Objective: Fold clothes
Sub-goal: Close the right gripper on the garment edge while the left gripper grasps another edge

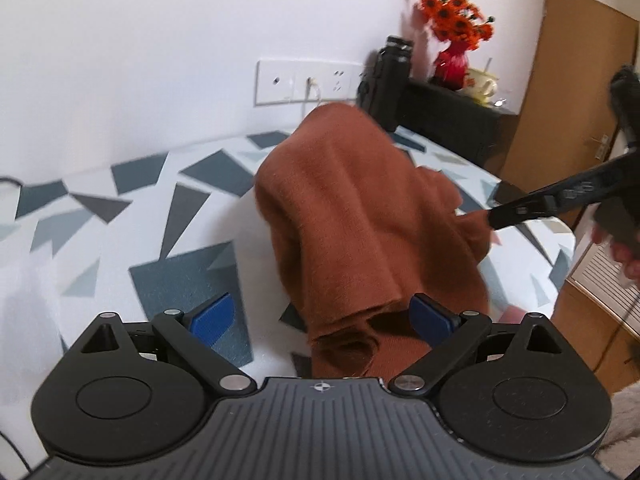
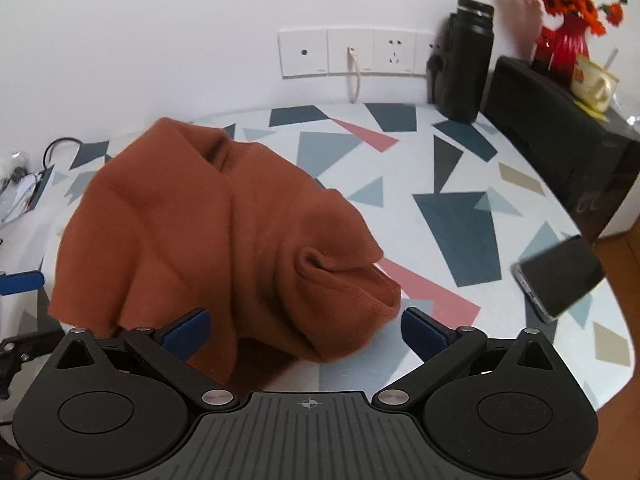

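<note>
1. The rust-brown garment (image 2: 208,236) lies bunched in a rumpled heap on the table (image 2: 452,216), whose cloth is white with grey, blue and pink shards; it sits toward the table's left half in the right wrist view, its ribbed cuff (image 2: 360,296) pointing at the near edge.
2. The left gripper (image 1: 322,314) stands with jaws wide apart; brown cloth lies between the blue pads (image 1: 212,314), pressed by neither.
3. The right gripper (image 2: 306,330) also has its jaws spread; the cuff end lies between them, not pinched.
4. In the left wrist view the right gripper shows as a black finger by the heap's right side; whether it touches the cloth cannot be told.
5. A phone (image 2: 560,276) lies at the table's right edge; a black bottle (image 2: 464,60) stands at the far edge by the wall sockets (image 2: 356,52); orange flowers in a red vase (image 2: 560,12) stand on a black box (image 2: 552,120) at the far right corner.
</note>
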Demonstrator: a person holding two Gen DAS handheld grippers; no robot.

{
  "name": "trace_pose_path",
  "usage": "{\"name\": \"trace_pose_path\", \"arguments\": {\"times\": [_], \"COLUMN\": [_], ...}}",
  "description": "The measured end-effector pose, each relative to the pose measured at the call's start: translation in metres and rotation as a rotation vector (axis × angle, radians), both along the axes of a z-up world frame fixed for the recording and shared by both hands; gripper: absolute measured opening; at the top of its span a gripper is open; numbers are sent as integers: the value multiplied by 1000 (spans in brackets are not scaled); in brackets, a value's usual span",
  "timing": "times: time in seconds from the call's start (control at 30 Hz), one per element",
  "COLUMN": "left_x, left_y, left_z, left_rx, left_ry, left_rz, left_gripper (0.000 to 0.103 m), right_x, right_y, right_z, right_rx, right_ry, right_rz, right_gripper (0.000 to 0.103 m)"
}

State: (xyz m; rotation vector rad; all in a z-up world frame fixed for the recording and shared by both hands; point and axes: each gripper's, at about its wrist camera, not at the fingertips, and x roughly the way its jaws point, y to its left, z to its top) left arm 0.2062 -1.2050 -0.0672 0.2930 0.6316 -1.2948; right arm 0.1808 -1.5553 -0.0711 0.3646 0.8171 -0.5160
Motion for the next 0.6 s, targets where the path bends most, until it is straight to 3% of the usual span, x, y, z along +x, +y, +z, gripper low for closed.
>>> {"name": "trace_pose_path", "arguments": {"times": [0.07,0.2,0.33,0.5,0.57,0.6], "left_x": [-3,-7,-11,-10,-3,2], "left_y": [-4,-19,-41,-72,-79,-81], "left_z": [2,7,18,17,12,11], "left_rx": [-11,-15,-27,18,34,47], "left_ry": [5,2,13,10,36,53], "left_rz": [0,44,48,92,129,154], "left_gripper": [96,96,97,98,84,58], "right_x": [2,15,28,40,41,41], "right_y": [-11,-25,-44,-71,-79,-83], "right_z": [-4,-8,-13,-32,-38,-40], "right_rx": [55,79,95,169,188,197], "right_ry": [-32,-52,-73,-72,-76,-81], "right_rz": [13,80,134,162,173,177], "right_gripper": [73,59,55,34,27,24]}}
